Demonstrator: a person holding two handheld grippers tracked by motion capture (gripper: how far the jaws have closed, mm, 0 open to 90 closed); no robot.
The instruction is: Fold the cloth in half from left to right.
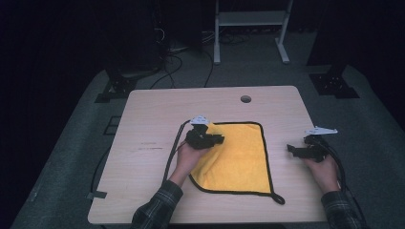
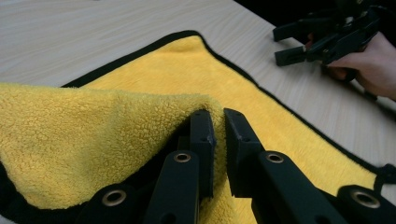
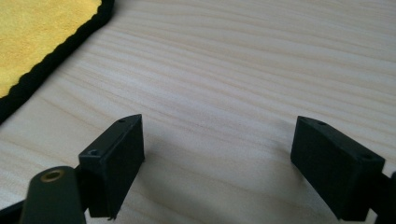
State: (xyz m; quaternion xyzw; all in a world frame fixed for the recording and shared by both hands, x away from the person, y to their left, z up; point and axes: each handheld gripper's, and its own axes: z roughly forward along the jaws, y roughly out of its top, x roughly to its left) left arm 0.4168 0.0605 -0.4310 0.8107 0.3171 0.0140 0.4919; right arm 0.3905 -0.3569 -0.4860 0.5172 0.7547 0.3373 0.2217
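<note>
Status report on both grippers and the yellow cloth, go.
Left gripper shut on yellow cloth, edge lifted and folding over. Right gripper open over bare table, beside the cloth. Nothing in the way.

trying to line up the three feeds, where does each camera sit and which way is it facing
High view: above the person's side, looking forward and down on the table; both forearms, left gripper, right gripper.
Left gripper view: on the left gripper, along its jaws shut on a lifted fold of the yellow cloth; right hand across.
Right gripper view: on the right gripper, low over bare wood, jaws open.
Shared: the cloth's black edge shows in all three.
</note>
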